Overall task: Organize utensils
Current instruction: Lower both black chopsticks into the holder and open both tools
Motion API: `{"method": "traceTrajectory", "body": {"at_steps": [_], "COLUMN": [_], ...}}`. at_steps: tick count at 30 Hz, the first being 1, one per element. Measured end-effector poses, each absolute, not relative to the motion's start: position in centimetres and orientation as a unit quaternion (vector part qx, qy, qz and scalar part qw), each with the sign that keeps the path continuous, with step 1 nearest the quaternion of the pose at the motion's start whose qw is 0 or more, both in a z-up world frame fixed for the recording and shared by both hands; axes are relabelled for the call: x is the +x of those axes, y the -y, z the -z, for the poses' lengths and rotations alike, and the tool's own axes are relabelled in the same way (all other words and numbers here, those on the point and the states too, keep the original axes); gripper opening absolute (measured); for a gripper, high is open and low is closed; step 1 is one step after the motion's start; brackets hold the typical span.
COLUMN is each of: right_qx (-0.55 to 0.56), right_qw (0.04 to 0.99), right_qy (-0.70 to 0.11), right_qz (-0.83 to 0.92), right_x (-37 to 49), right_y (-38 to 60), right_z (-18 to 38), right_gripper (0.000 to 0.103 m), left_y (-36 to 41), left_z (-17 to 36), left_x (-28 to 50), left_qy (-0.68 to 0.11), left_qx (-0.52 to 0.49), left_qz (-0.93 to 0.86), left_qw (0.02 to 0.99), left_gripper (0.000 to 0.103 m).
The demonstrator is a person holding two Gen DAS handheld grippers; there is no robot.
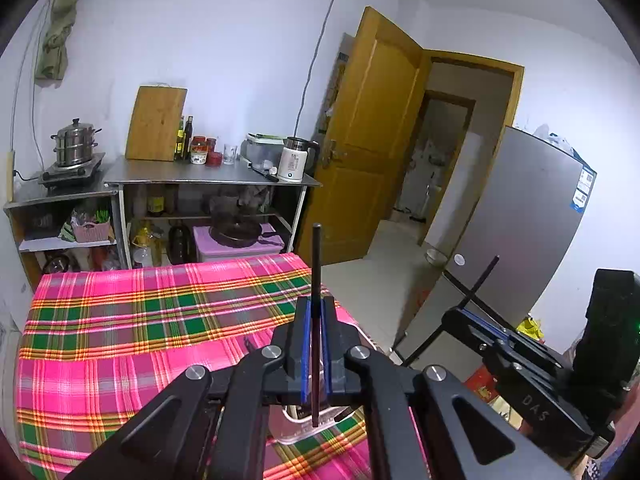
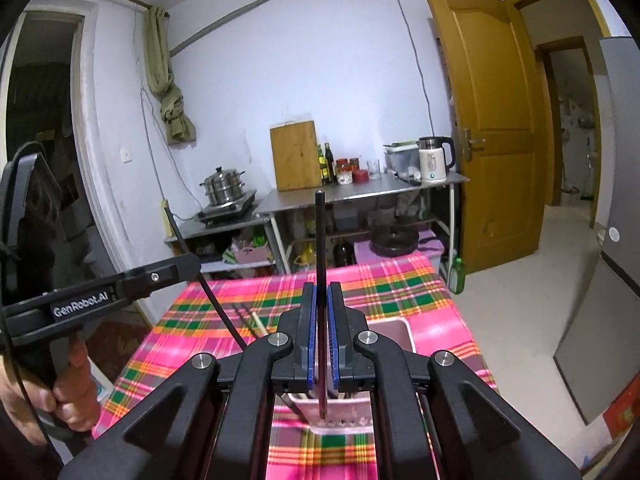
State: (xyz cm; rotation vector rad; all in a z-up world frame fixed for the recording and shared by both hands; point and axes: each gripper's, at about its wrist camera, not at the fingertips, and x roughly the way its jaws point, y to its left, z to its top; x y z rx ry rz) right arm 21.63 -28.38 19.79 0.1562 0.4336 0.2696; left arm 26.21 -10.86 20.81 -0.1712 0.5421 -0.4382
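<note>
My left gripper point(image 1: 316, 304) is shut on a black chopstick point(image 1: 316, 264) that stands upright, its lower tip over a pink utensil holder point(image 1: 308, 426) on the plaid table. My right gripper point(image 2: 321, 292) is shut on another black chopstick point(image 2: 320, 236), upright, its tip inside the pink utensil holder point(image 2: 390, 330). Each gripper shows in the other's view: the right gripper point(image 1: 464, 312) with its chopstick point(image 1: 482, 278), the left gripper point(image 2: 188, 266) with its chopstick point(image 2: 212, 296). More chopsticks point(image 2: 250, 320) lie on the cloth.
The table wears a pink plaid cloth point(image 1: 140, 320). Behind it stand steel kitchen shelves point(image 1: 208, 178) with a steamer pot point(image 1: 74, 144), cutting board point(image 1: 156, 122), bottles and kettle point(image 1: 294, 158). A wooden door point(image 1: 368, 140) is open at right, next to a grey fridge point(image 1: 512, 232).
</note>
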Motion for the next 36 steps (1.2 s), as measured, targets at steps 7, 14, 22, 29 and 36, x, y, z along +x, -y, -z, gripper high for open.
{"method": "traceTrajectory", "body": {"at_steps": [7,14,22,29,36], "right_qx": [0.082,0.081,0.078,0.076,0.078], "right_qw": [0.968,0.966,0.961,0.954,0.947], "right_qy": [-0.203,-0.212,-0.235,-0.263,-0.285], "right_qz": [-0.127,-0.121,-0.12,-0.121,-0.125], "right_x": [23.5,24.7,25.0,25.6,25.7], "right_y": [28.6,28.3,27.7,27.3,27.5], "right_z": [-20.3,-18.5,-15.6,-13.2,-11.6], "right_gripper": [0.005,0.005,0.005,0.006,0.006], "left_y": [11.6,11.7,12.4,12.7,12.7], "left_z": [-20.2,-17.9,-15.2,-13.0,-12.1], "left_x": [28.0,29.0,28.6,28.4,28.4], "left_qy": [-0.263,-0.275,-0.287,-0.308,-0.32], "left_qx": [-0.08,-0.086,-0.074,-0.064,-0.064], "left_qz": [0.207,0.211,0.218,0.217,0.213], "left_qw": [0.939,0.934,0.93,0.924,0.921], "left_gripper": [0.004,0.004,0.005,0.005,0.005]}}
